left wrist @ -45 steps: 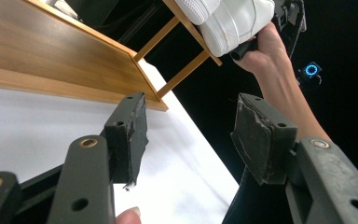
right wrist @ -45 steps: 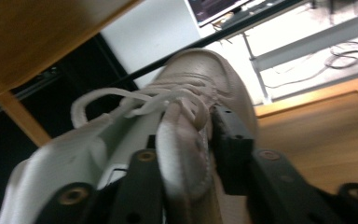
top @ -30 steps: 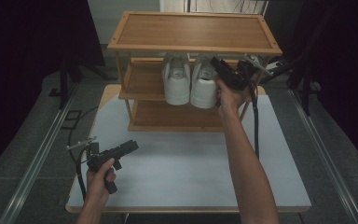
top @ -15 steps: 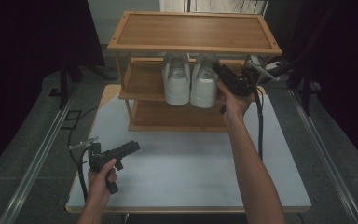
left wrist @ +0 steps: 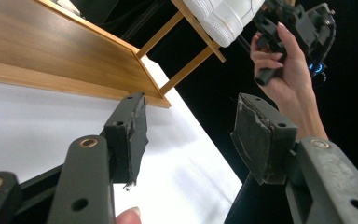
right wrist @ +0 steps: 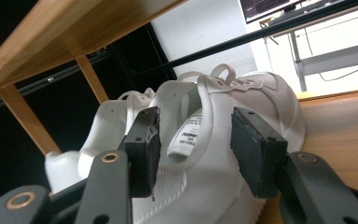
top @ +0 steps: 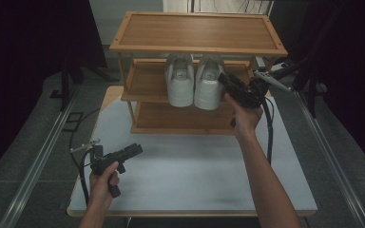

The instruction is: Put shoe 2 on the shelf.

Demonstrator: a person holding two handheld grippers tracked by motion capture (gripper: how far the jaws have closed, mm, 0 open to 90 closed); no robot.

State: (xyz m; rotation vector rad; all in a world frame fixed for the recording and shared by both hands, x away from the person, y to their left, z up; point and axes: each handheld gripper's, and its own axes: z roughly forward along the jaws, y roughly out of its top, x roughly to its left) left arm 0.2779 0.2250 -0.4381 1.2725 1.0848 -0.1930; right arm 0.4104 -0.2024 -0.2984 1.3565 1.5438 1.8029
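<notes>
Gaping wide, the right tongs (right wrist: 193, 149) frame the near white shoe's (right wrist: 223, 186) heel.

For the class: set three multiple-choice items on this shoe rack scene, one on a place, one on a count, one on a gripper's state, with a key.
1. On which level of the three-tier wooden shoe rack do the white lace-up sneakers sit?
A. top
B. middle
C. bottom

2. How many white lace-up sneakers are on the rack?
A. one
B. two
C. four

3. How does the right gripper stand?
A. open, fingers apart in front of a sneaker's heel
B. shut on a sneaker
C. lying on the white table

Key: 1 B, the high view shows them under the top board; 2 B, a pair stands side by side; 3 A, the right gripper view shows the fingers clear of the sneaker.
</notes>
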